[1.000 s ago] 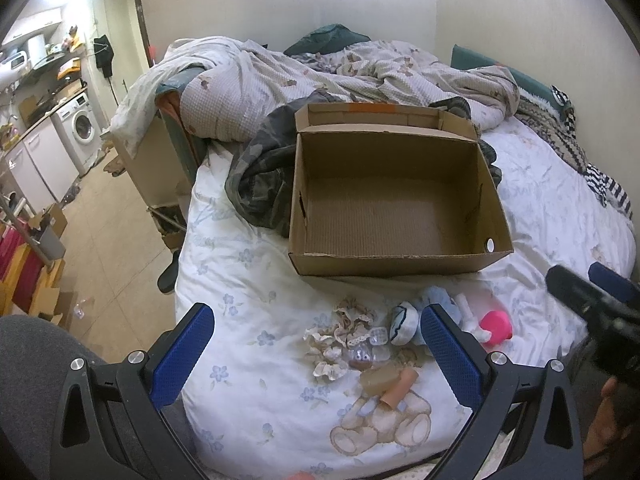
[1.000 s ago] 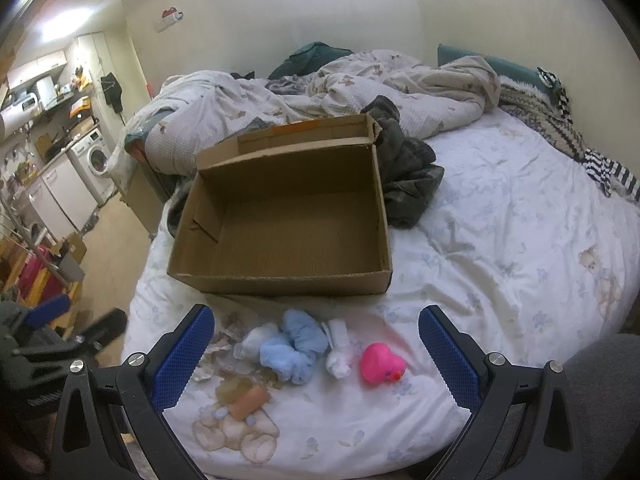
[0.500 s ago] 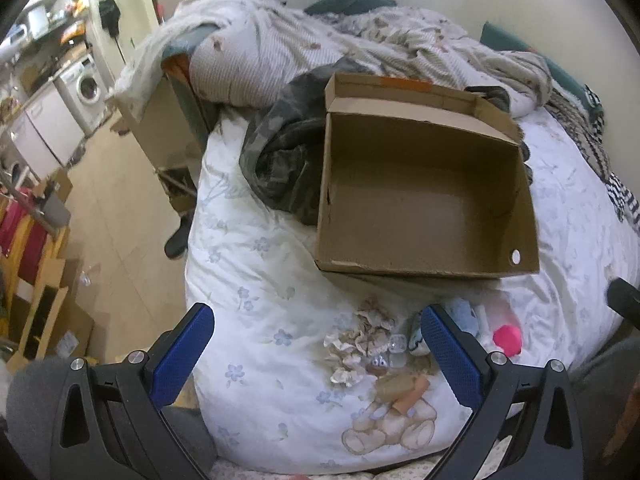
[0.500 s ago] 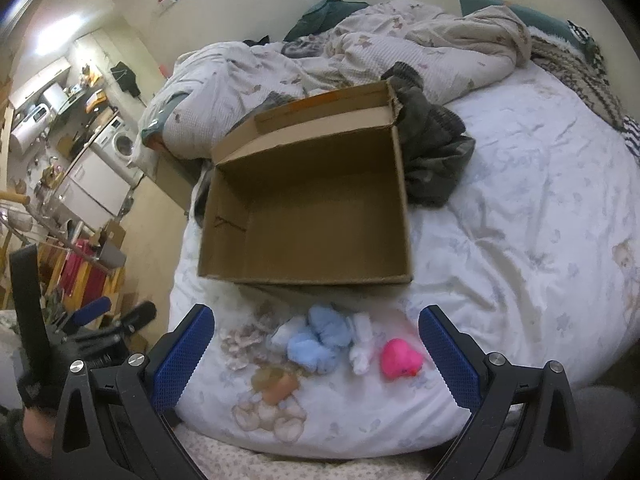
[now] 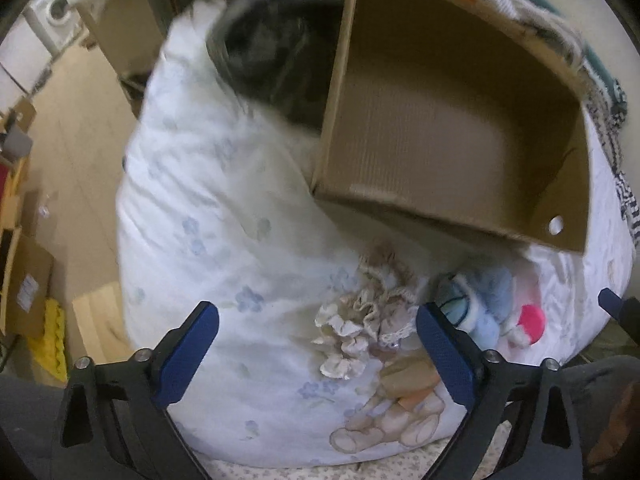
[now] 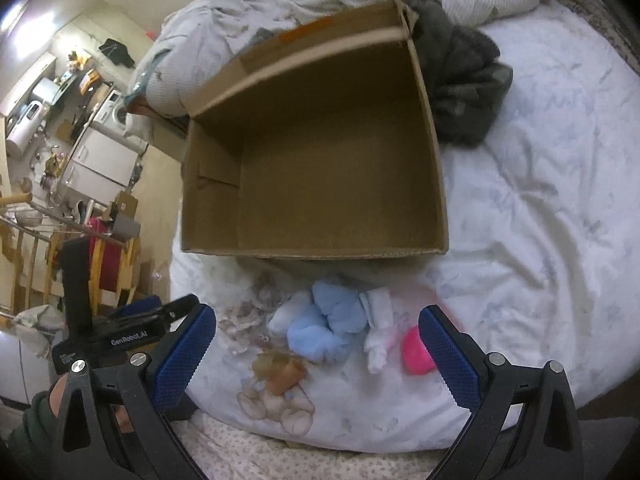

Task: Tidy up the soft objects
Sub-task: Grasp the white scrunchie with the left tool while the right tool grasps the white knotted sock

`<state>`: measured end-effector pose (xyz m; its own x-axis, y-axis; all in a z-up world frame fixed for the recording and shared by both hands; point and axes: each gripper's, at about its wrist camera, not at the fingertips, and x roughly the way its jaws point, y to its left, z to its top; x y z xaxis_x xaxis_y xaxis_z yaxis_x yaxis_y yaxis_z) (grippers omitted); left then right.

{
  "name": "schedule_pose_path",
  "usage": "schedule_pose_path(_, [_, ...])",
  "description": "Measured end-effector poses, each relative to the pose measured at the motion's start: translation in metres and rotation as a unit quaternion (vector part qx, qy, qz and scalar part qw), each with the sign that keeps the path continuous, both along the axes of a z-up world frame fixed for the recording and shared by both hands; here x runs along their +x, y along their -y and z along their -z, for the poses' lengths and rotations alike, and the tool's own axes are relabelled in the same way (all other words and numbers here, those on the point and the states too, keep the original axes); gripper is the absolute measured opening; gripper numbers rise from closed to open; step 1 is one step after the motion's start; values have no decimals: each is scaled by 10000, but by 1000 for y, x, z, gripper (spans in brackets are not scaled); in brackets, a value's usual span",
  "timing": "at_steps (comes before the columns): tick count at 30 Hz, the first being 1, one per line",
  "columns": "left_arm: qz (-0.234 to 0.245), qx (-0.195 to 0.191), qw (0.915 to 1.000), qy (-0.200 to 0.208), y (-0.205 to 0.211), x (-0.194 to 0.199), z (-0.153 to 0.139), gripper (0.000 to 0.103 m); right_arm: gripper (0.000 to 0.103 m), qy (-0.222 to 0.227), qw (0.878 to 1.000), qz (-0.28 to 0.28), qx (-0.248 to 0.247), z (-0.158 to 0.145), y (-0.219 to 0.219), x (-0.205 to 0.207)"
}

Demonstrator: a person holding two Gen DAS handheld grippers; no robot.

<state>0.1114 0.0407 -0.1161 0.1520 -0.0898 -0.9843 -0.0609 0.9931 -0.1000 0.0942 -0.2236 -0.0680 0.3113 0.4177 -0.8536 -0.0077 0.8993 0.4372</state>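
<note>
Both tools wide apart, holding nothing: left tool (image 5: 318, 346), right tool (image 6: 316, 346). Soft items lie in a row on the bed (image 6: 540, 208), lower centre: blue cloth (image 6: 326, 326), pink toy (image 6: 416, 352), lace bundle (image 5: 366, 318), just beside the empty cardboard box (image 6: 320, 152), probably their destination.

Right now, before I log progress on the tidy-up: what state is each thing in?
Cardboard box: open, empty.
Blue soft bundle: on the bed, outside the box.
Pink soft toy: on the bed, ungripped.
Frilly cream piece: on the bed.
Left gripper: open, empty.
Right gripper: open, empty.
</note>
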Motion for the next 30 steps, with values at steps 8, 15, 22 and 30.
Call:
schedule_pose_path(8, [-361,-516,9958,-658,-14,-4,36,71,103,-361,9987,289,-205,36,12,2])
schedule_pose_path(15, [-54,-506,9949,-873,-4,-19,48,71,103,-392,9981,422,-205,41,16,1])
schedule_pose_path(22, [70,-472,9940,-982,5,-13,58,22,103,-376,9984,319,-288,42,11,2])
schedule_pose_path(30, [176,-564,9972,-454,-4,-11,-7,16,76,-1006,9897,608,820,66,30,8])
